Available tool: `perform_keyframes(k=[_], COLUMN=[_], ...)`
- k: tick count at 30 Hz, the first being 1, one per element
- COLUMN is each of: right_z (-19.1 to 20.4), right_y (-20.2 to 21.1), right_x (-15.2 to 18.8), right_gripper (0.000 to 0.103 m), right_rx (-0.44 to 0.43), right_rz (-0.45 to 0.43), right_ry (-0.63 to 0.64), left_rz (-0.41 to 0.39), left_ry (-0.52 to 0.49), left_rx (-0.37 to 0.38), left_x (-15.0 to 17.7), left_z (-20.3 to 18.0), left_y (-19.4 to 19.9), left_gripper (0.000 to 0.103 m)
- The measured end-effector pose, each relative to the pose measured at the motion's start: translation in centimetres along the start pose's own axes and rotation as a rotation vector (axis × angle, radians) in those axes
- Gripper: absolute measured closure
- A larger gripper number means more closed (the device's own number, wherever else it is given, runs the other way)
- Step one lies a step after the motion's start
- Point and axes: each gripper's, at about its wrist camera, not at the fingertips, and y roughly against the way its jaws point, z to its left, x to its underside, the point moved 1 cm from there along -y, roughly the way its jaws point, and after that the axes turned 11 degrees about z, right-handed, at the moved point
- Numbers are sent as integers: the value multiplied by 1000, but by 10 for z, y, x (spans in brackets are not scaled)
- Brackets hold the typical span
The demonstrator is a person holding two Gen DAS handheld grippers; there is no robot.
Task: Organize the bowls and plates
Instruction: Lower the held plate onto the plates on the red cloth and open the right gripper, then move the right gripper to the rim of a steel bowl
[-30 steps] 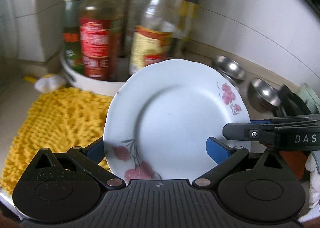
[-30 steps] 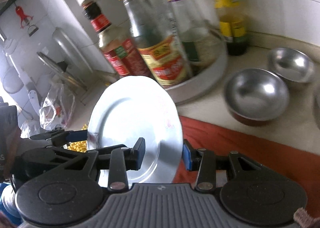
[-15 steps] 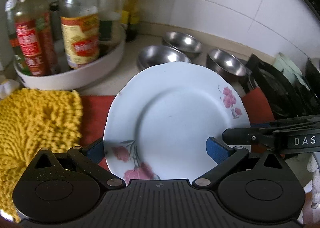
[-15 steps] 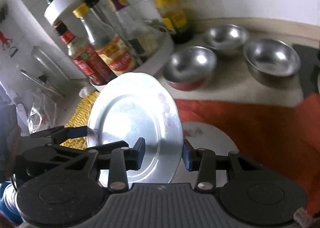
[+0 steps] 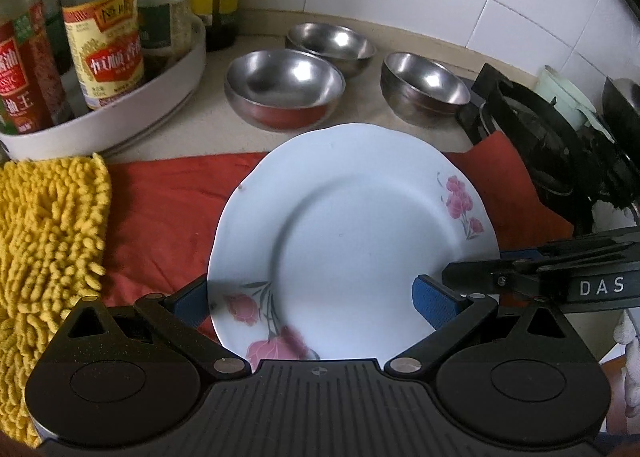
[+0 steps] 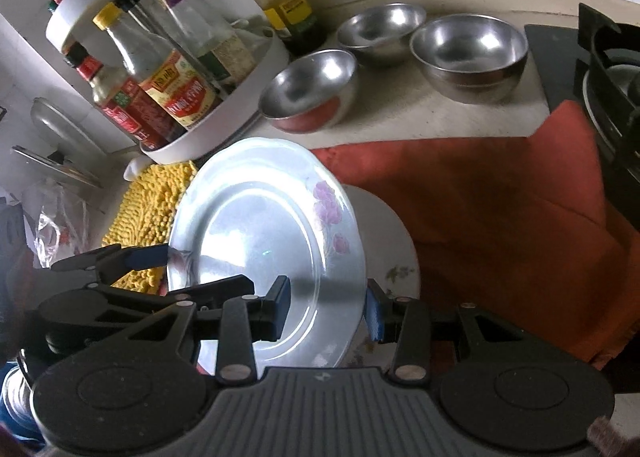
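Note:
A white plate with pink flowers (image 5: 352, 225) hangs tilted above a red cloth (image 5: 160, 217), carried by both grippers. My left gripper (image 5: 314, 297) is shut on it, one blue pad behind its left rim and the other against its face. My right gripper (image 6: 328, 305) is shut on the plate (image 6: 260, 225) at its near right rim, one pad on each side. A second white plate (image 6: 384, 233) lies on the red cloth (image 6: 500, 197) just beneath. Three steel bowls (image 5: 284, 81) (image 5: 332, 43) (image 5: 424, 83) stand on the counter behind.
A white turntable tray (image 5: 120, 125) of sauce bottles stands at the back left, with a yellow chenille mat (image 5: 48, 225) in front of it. A black gas stove grate (image 5: 540, 129) is at the right. Tiled wall runs behind the bowls.
Both grippers carried the plate sideways from in front of the bottles to above the red cloth, sinking a little. The bowls and the second plate came into view. Neither grip changed.

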Motion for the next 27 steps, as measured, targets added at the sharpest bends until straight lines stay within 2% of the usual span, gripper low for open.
perform_keyframes(k=[13, 19, 27], right_z=[-3, -5, -14], right_y=[-8, -5, 9], right_x=[-1, -5, -11], right_gripper=[63, 60, 60], right_rx=[69, 107, 114], right_rz=[23, -13, -71], right_ry=[23, 53, 55], left_rz=[44, -18, -55], left_ry=[6, -31, 6], left_rx=[15, -14, -38], left_x=[-5, -13, -35], left_z=[2, -3, 6], left_y=[-18, -6, -2], left_gripper=[4, 1, 1])
